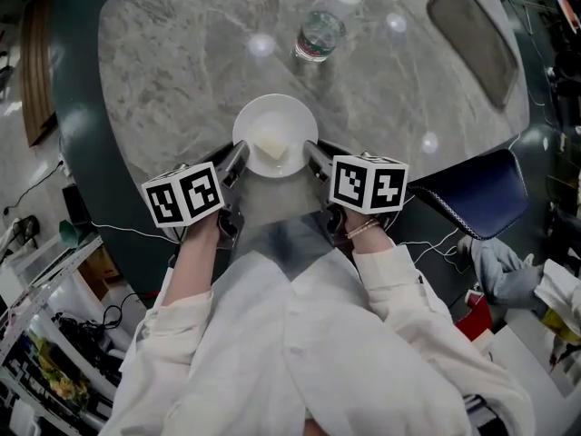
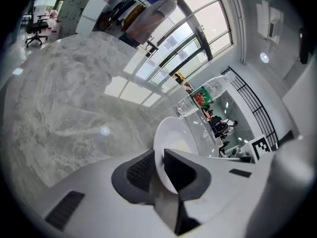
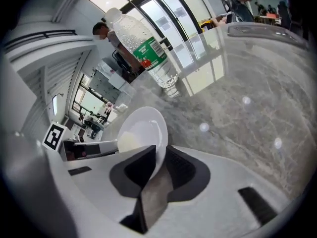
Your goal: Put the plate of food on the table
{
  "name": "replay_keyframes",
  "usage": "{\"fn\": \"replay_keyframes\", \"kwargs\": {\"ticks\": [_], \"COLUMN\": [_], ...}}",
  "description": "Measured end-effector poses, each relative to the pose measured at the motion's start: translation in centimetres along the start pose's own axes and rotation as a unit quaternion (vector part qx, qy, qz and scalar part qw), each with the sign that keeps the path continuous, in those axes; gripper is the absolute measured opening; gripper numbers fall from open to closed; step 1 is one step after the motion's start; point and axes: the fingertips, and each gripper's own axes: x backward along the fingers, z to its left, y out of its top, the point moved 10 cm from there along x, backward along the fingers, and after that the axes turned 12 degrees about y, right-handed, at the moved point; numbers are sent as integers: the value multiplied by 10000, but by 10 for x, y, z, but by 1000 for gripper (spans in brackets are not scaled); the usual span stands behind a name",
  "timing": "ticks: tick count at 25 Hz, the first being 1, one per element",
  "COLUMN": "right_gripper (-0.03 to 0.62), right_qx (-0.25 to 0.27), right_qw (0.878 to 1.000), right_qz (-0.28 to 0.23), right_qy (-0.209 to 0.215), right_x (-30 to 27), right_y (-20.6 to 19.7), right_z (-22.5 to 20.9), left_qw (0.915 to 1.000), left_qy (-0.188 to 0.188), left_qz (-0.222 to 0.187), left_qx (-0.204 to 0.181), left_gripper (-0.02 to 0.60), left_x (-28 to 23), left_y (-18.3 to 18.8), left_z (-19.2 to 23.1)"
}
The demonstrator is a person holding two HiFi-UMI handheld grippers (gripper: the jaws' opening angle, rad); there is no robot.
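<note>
l claw (image 1: 239, 156) and r claw (image 1: 314, 156) each pinched an opposite rim of the white plate (image 1: 272, 121) w/ food (image 1: 270, 145). plate sat btwn them, apparently resting on the marble table (image 1: 172, 71). placement looked done; release + pull-back left.

Tabletop (image 1: 172, 71): wide bare stone left of the plate (image 1: 272, 121) and beyond it on that side, an open way in. Bottle (image 1: 320, 34) upright near the plate's far rim, a little right, in the way of a straight reach across. Dark oblong panel (image 1: 472, 39) at the far right edge, well apart. The plate's side rims are taken by the left gripper (image 1: 238, 157) and right gripper (image 1: 313, 155), fingers clamped on them. Blue chair (image 1: 477, 193) crowds the near-right edge.
</note>
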Motion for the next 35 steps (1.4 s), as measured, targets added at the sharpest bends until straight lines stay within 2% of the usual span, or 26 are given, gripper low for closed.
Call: {"fn": "replay_keyframes", "kwargs": {"ticks": [3,10,17,25,35], "right_gripper": [25,29,51,66,97], "right_qx": [147,372,615,899,1220], "right_qw": [9997,9986,9969,9935,9881], "right_qz": [147,267,321,445,549], "right_qy": [-87,-261,-359,-533,-753], "right_x": [-1,-3,-4,-5,-7], "right_y": [6,7,6,3,0], "right_z": [1,3,4,8,13], "left_qw": [9994,9970,9945,9884,9829], "left_qy": [184,455,512,778,912], "left_qz": [-87,-133,-98,-77,-71], "left_qx": [-265,-619,-913,-1299,-1595], "left_gripper": [51,57,63,77,88], "left_x": [0,2,1,2,2], "left_y": [9,12,12,11,9], "left_z": [-3,-5,-8,-14,-18]}}
